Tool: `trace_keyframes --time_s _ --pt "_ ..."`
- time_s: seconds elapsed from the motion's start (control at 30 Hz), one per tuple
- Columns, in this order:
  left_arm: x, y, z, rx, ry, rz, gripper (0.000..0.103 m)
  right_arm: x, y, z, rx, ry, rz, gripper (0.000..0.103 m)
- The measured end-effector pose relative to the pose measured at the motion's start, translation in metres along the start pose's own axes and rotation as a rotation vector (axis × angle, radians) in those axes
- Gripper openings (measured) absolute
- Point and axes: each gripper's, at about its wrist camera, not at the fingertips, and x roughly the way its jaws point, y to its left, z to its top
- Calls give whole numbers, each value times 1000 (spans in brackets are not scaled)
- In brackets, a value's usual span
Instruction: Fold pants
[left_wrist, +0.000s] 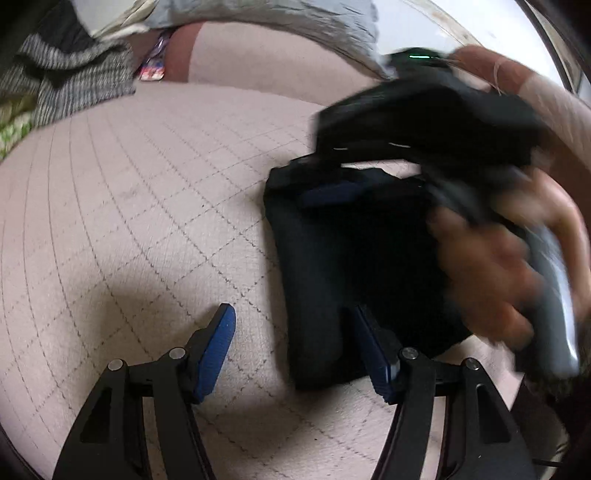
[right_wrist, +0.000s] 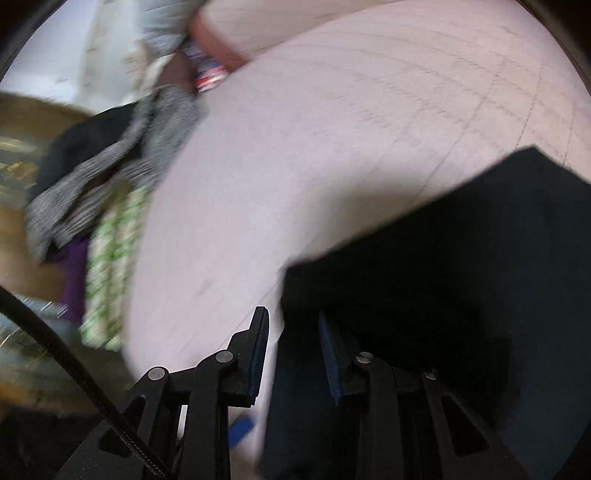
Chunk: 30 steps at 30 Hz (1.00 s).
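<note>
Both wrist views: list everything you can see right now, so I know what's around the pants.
Pants: one, dark navy, folded into a block on the quilted cover.
Quilted cover: one, pale pink, under everything.
Grey knit garment: one, black-and-white weave, far left pile.
Green-and-white patterned cloth: one, under the grey knit.
Purple cloth: one, beside the green cloth.
Silvery-grey fabric: one, at the far edge.
Left gripper: open, blue pads, by the pants' near edge.
Right gripper: open, over the pants.
Right hand: blurred, holding the right gripper.
</note>
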Motion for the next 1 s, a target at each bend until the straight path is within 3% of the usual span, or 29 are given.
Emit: trace_keyframes --time_s 0.07,0.13,0.2,0.27,0.43,0.57,0.63,0.67,0.83,1.0 --pt "1 -4 -2 42 -16 19 65 -3 -3 14 45 -55 -2 23" --pt "1 -8 -3 66 -19 31 66 -22 3 23 52 -158 -123 30" --pt "0 -5 -4 59 -18 21 67 -46 3 22 42 -195 -90 30" --pt "0 -3 -2 34 -11 2 68 -71 0 9 50 -201 -24 31" --pt "0 4 2 -26 -1 -40 72 -107 5 -57 14 -183 15 31" --pt "-2 1 0 -16 -13 -36 72 -103 -31 -96 69 -161 -21 27" --pt "-6 0 -4 -14 -19 -35 72 -116 -51 -108 100 -199 17 26" --pt "-8 0 -5 -9 -21 -29 72 -127 -57 -115 125 -228 -30 29" --pt "-21 -7 -2 23 -25 77 72 -179 -77 -148 142 -362 -64 32" --pt "-51 -37 8 140 -117 201 72 -219 -93 -173 174 -497 -110 37"
